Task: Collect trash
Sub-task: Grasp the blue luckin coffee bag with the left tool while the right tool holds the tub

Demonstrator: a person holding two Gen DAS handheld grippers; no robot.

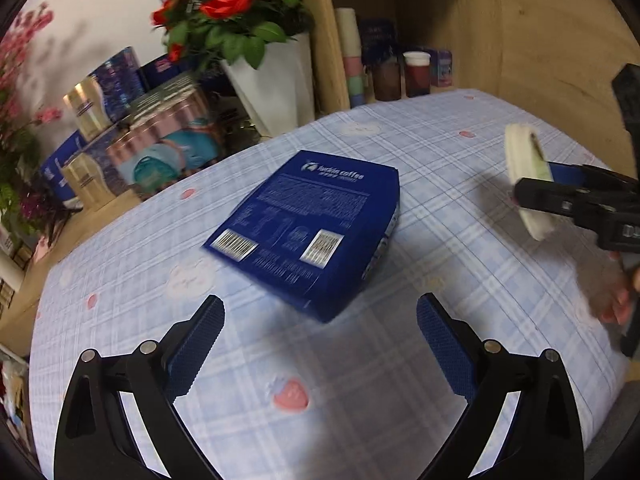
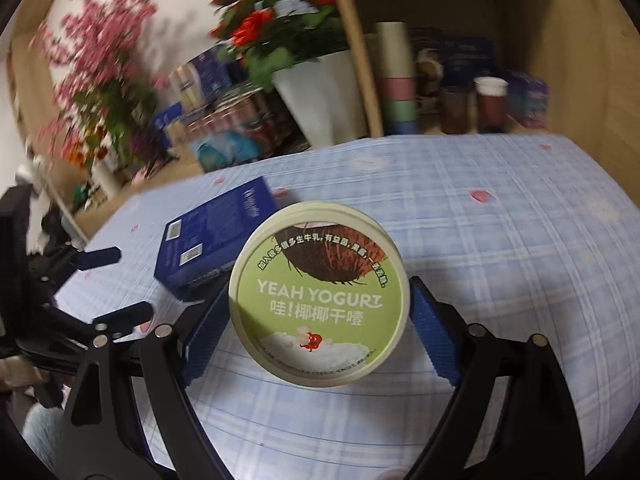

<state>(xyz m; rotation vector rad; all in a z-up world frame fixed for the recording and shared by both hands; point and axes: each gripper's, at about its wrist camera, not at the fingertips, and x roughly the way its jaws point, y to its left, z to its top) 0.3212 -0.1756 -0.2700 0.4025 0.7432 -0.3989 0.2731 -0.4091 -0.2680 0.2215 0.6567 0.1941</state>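
Note:
A round yogurt tub (image 2: 320, 292) with a green "YEAH YOGURT" lid is tipped on its side above the table, lid facing the camera. My right gripper (image 2: 320, 300) is shut on it, with a blue pad pressed against each side. It also shows at the right edge of the left wrist view, where the right gripper (image 1: 536, 188) carries the cream tub (image 1: 524, 168) edge-on. A dark blue coffee box (image 1: 316, 224) lies flat on the cloth, back side up. My left gripper (image 1: 320, 308) stands open just short of the box's near corner, with nothing held.
The table has a blue plaid cloth (image 1: 440, 152) with pink hearts. Behind it stand a white vase of red roses (image 1: 276, 80), stacked drink cartons (image 1: 160, 144), and cups and jars (image 1: 416, 72) in a wooden shelf niche. A person's hand (image 1: 616, 300) is at the right edge.

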